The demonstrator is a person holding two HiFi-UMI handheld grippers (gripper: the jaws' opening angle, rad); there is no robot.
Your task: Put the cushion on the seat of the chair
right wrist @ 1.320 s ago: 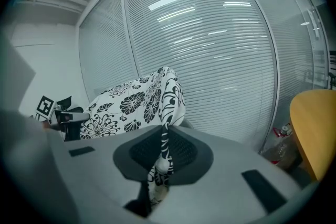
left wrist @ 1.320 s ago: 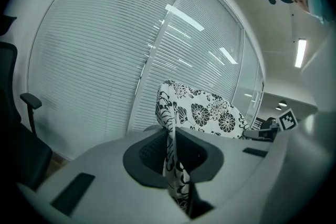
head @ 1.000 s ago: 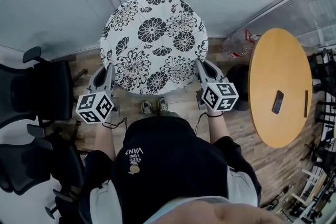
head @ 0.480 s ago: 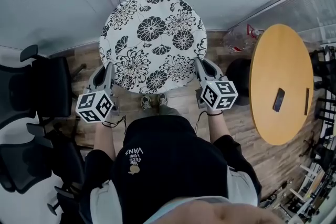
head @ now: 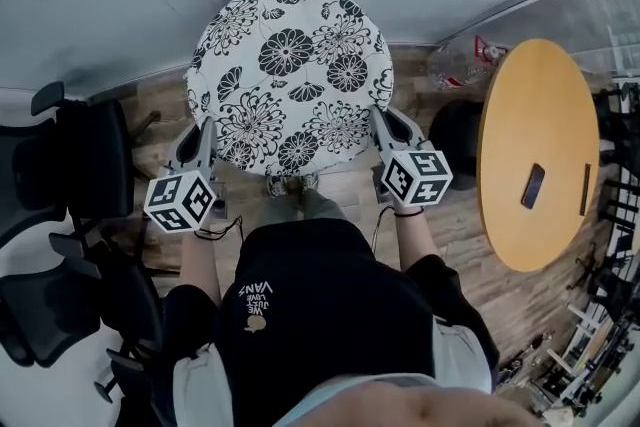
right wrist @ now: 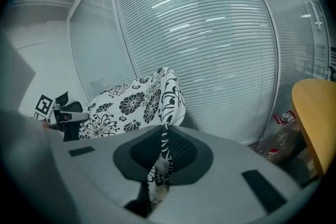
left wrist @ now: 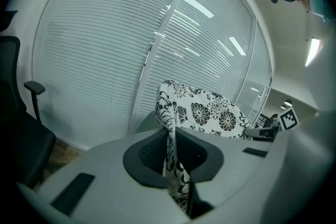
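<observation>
Transit stage: holds round floral cushion (head: 290,75) aloft, opposite edges pinched in left gripper (head: 207,133) and right gripper (head: 378,120); office chair (head: 90,155) off left, seat placement pending.

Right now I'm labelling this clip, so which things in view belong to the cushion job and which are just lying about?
Job: floral cushion; left claw and right claw, each shut on its edge; black office chair, possibly the target seat.
Lying about: round wooden table; phone on it; clear plastic bag.
</observation>
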